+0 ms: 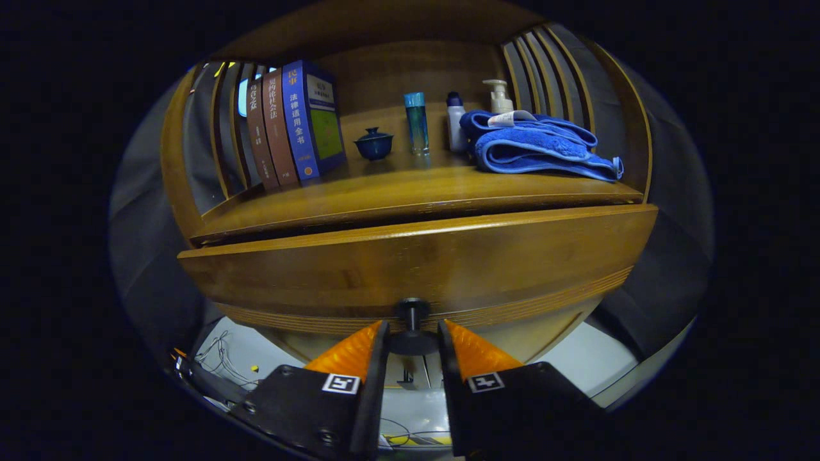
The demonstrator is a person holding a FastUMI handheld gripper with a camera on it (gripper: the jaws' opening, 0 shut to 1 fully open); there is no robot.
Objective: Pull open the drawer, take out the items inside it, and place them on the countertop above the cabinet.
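Observation:
A wooden drawer front (416, 262) spans the cabinet just ahead of the fingers. Its dark round knob (413, 314) sits between my fingertips, and my gripper (413, 325) is shut on it, one finger pressing each side. A dark gap runs between the top of the drawer front and the countertop (397, 189) above it, so the drawer stands slightly out. The drawer front hides whatever is inside.
On the countertop stand several books (295, 121) to the left, then a small blue lidded cup (373, 144), a blue bottle (416, 121), a white bottle (455, 121), a pump bottle (498, 96) and a folded blue towel (538, 147). Wooden slats close both sides. Loose cables (221, 358) lie on the floor below.

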